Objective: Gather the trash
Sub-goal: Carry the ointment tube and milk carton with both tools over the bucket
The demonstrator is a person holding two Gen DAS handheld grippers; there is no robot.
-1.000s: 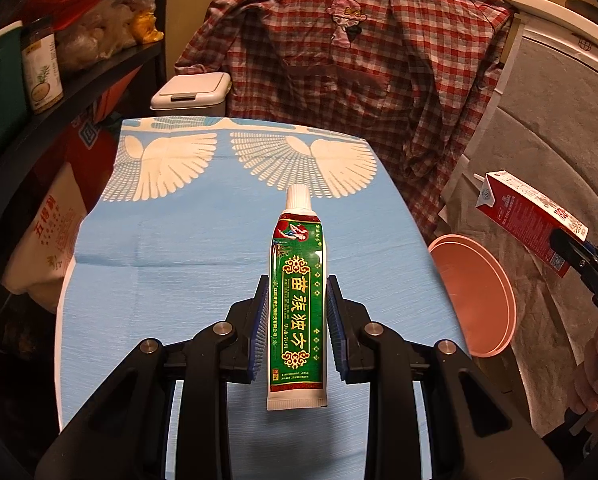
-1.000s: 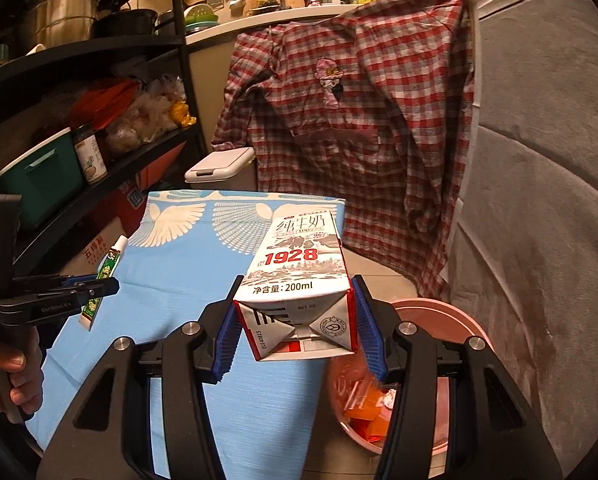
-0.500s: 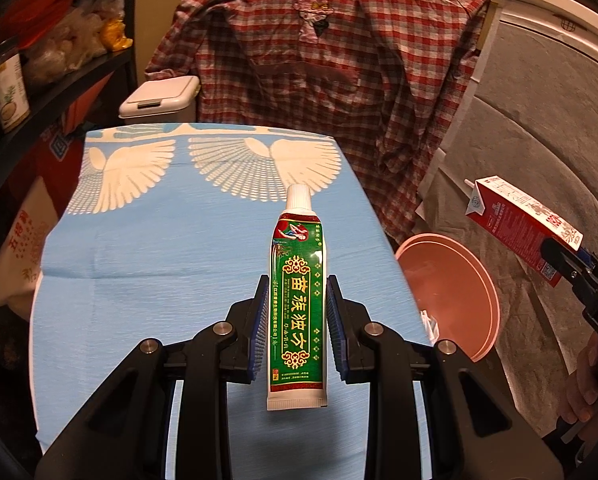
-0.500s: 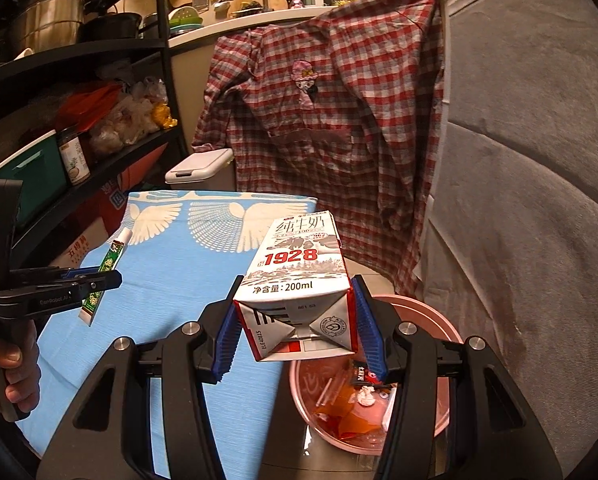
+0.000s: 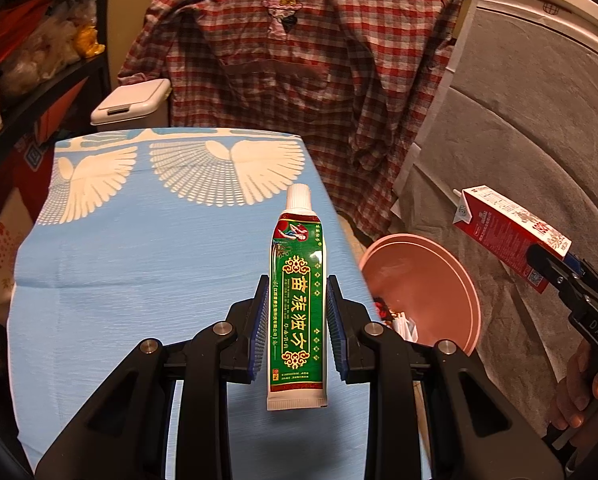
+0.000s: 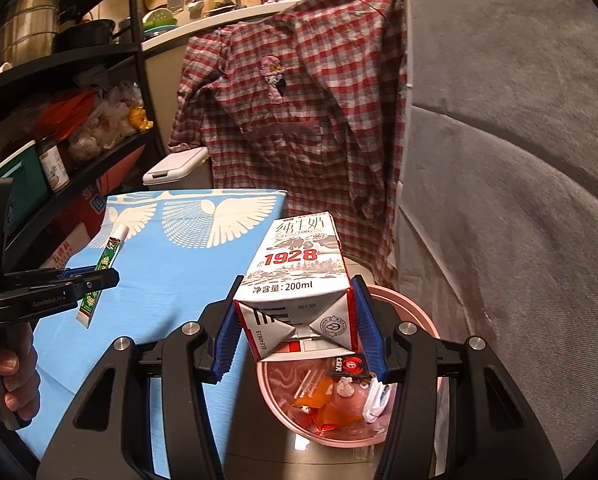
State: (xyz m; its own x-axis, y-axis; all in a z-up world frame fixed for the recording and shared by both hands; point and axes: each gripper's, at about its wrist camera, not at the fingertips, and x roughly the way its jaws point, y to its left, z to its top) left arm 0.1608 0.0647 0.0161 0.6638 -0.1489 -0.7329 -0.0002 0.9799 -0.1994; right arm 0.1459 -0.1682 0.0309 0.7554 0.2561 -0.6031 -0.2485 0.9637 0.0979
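My left gripper is shut on a green toothpaste tube with a white cap, held above the blue cloth near its right edge. The tube also shows in the right wrist view. My right gripper is shut on a red and white 200 ml milk carton, held above the pink basin on the floor. The carton also shows in the left wrist view, with the basin below it. Wrappers and other trash lie in the basin.
A blue cloth with white wing patterns covers the table. A plaid shirt hangs behind it. A white lidded bin stands at the table's far end. Dark shelves with jars and bags are left. Grey fabric is on the right.
Both grippers have moved right with their loads. The carton now hangs over the basin, whose contents have come into view. The tube is nearer the cloth's right edge.
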